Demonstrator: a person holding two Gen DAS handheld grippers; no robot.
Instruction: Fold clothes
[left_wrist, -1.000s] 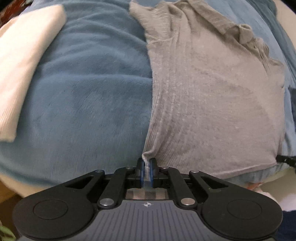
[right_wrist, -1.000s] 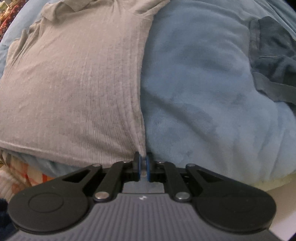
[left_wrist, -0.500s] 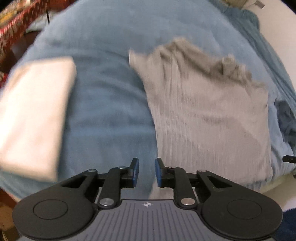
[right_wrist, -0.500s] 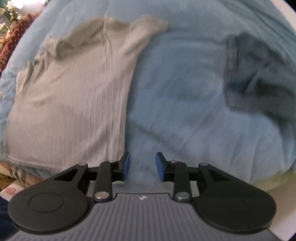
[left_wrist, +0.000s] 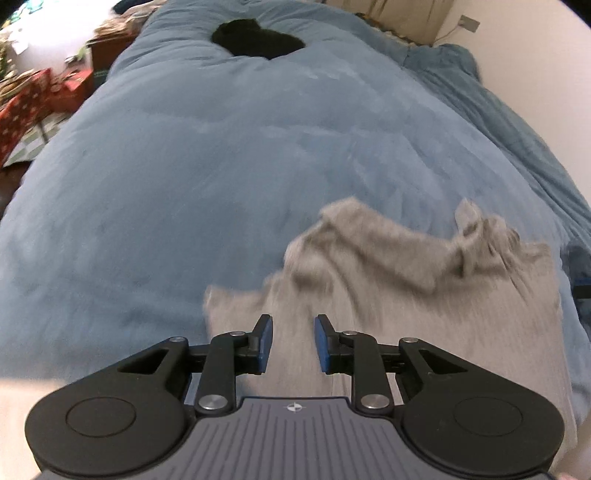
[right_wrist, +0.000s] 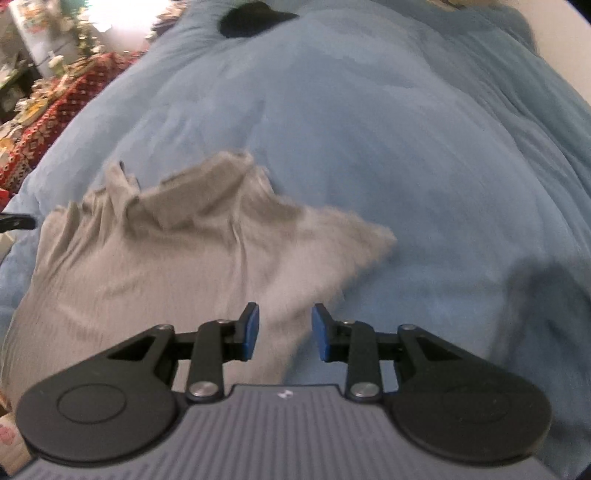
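Left gripper (left_wrist: 293, 343) with blue pads spread apart, nothing between them, hovering over the near left part of the grey shirt (left_wrist: 424, 295). Right gripper (right_wrist: 284, 332) likewise parted and empty, poised over the shirt's near right edge, where grey cloth gives way to blue blanket (right_wrist: 406, 129). Shirt lying on the blanket, directly ahead of and below both grippers, hem end nearest, collar and bunched shoulders farthest; long axis running away from the grippers, roughly along their pointing direction. Left sleeve jutting out from the shirt just ahead-left of the left pads; right sleeve spreading to a point ahead-right of the right pads. Motion blur over the cloth, so exact creases hard to read, and contact between pads and fabric not certain. Judged from this: each sleeve about equally near its own gripper, so a sleeve-inward fold looks like the likely next step, each side reaching forward and outward from the shirt's body; upper left shoulder area rumpled, likely needing smoothing first. Beyond the shirt, a dark garment (right_wrist: 554, 295) to its right on the blanket, and a black heap (left_wrist: 255, 38) far past the collar end.
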